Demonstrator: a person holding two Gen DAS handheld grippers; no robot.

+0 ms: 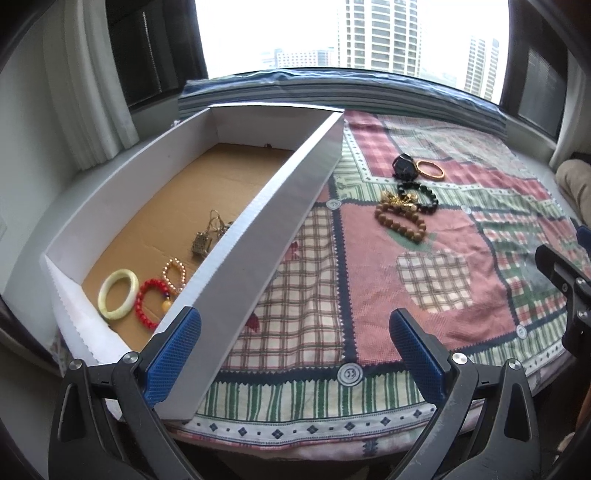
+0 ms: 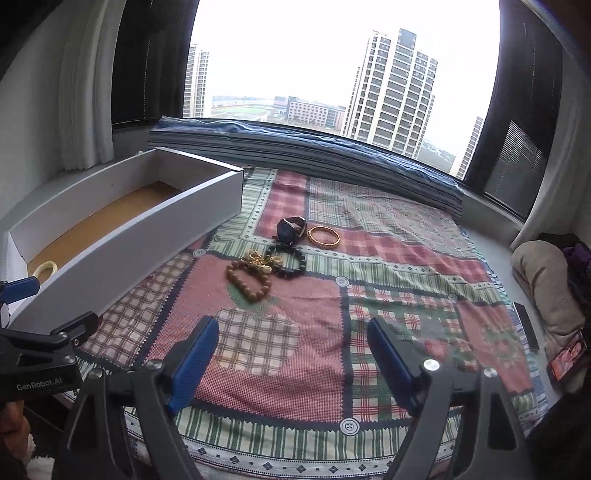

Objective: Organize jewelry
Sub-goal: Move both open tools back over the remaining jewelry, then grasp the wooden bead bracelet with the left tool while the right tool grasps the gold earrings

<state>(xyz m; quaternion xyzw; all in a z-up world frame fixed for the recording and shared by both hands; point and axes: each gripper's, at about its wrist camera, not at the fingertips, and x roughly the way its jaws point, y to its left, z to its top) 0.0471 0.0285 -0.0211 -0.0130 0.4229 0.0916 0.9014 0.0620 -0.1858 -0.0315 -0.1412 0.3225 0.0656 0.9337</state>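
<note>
both claws (image 1: 295,354) (image 2: 293,354) spread, box rim (image 1: 258,236) left

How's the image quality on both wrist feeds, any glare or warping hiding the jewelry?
Left wrist: window blown out white, box wall bowed by the fisheye, box contents clearly lit. Right wrist: sky also overexposed, frame edges dark, but the wooden bead bracelet, watch and gold bangle read sharply on the cloth.

Left wrist view sits low at the near end of the white box (image 1: 255,221), looking along it toward the window (image 1: 332,33). Right wrist view sits further right over the patterned cloth (image 2: 295,354), facing the same window. Both share the bracelets (image 2: 249,280) mid-cloth.
</note>
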